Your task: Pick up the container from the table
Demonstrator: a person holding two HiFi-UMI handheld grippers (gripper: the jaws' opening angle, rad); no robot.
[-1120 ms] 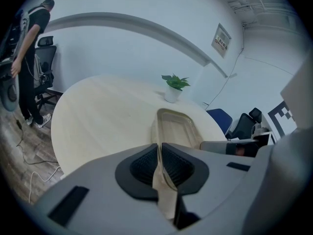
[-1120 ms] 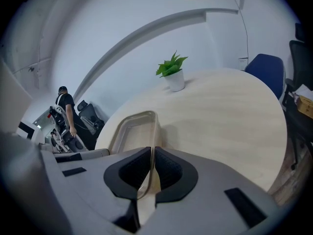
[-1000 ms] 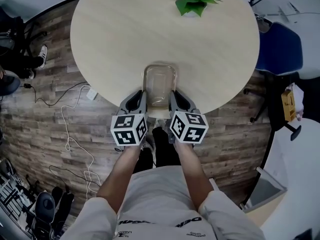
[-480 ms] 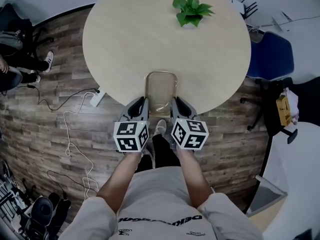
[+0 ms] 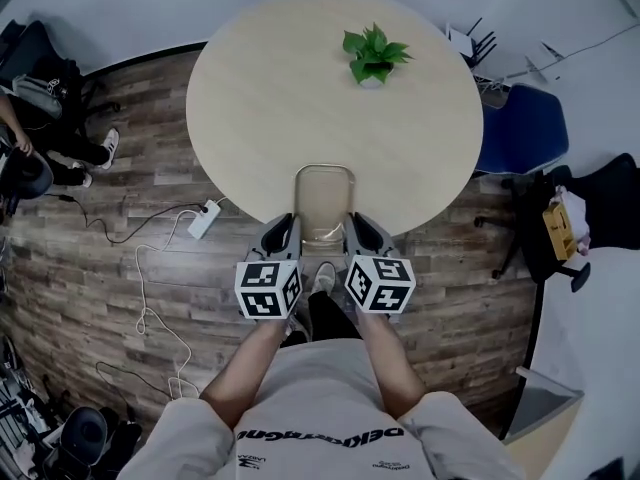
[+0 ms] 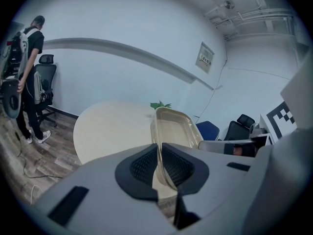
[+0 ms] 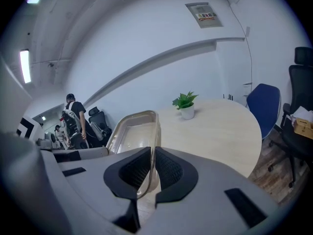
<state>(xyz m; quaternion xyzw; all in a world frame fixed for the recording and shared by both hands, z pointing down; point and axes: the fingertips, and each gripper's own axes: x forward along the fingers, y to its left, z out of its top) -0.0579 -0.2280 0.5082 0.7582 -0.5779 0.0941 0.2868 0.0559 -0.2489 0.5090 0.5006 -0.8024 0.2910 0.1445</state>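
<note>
Raised since the earlier frame, the clear container (image 5: 323,200) hangs over the near edge of the round table (image 5: 270,98), apparently off its surface. The left gripper (image 5: 283,234) is clamped on its left rim, the right gripper (image 5: 358,232) on its right rim.

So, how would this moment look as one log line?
left gripper: shut on container | right gripper: shut on container | container: empty, held above table edge | plant: on table

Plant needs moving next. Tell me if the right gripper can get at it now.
Probably not: the right gripper is shut on the rim of the container, and the plant stands far across the table.
</note>
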